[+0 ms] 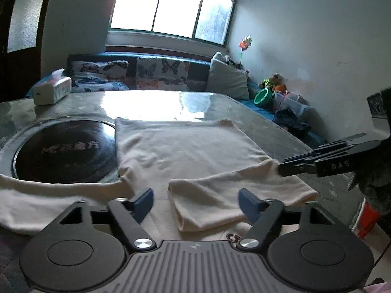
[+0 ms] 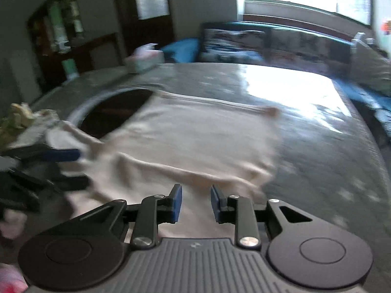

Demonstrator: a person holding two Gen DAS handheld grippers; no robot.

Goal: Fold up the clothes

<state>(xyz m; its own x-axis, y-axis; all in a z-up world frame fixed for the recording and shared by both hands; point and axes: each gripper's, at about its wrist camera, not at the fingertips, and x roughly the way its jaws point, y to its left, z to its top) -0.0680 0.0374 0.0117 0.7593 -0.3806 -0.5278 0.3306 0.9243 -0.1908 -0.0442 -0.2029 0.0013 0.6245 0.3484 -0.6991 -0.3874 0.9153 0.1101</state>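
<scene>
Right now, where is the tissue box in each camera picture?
Left wrist view: the tissue box sits far left, on the table's back edge.
Right wrist view: the tissue box is blurry, upper left of middle, at the table's far edge.
Shared landmark: the dark round cooktop beside the cream shirt.

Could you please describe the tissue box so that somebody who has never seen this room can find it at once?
Start from the big grey table in front of the window. Go to its far left corner, beyond the dark round hob and the cream garment. The tissue box stands there alone, a small pale block with a tissue sticking out on top.
</scene>
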